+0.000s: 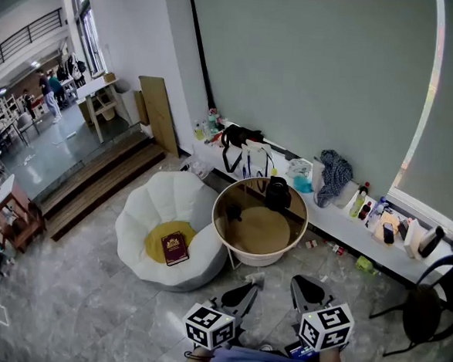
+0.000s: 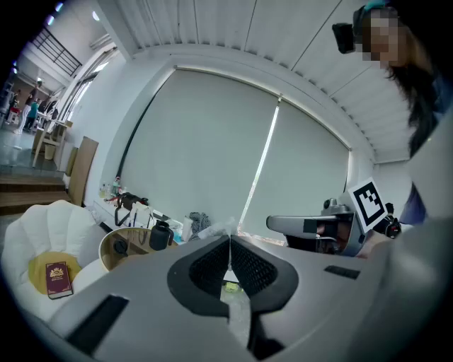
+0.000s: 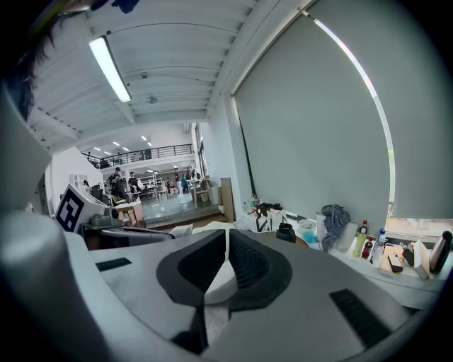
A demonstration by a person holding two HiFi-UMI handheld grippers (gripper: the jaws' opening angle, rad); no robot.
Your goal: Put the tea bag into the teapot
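As the left gripper (image 1: 252, 283) pinched the pale tea bag (image 2: 216, 229) at its tips and the right gripper (image 3: 227, 233) hung closed on nothing, the black teapot (image 1: 277, 193) on the round table (image 1: 301, 220) stood well apart, calling for a firm, level carry over its mouth.

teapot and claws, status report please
Left claw shut on a thin clear packet, likely the tea bag. Right claw shut, empty. Teapot on the round table, ahead of both claws. Nothing seen in the way.
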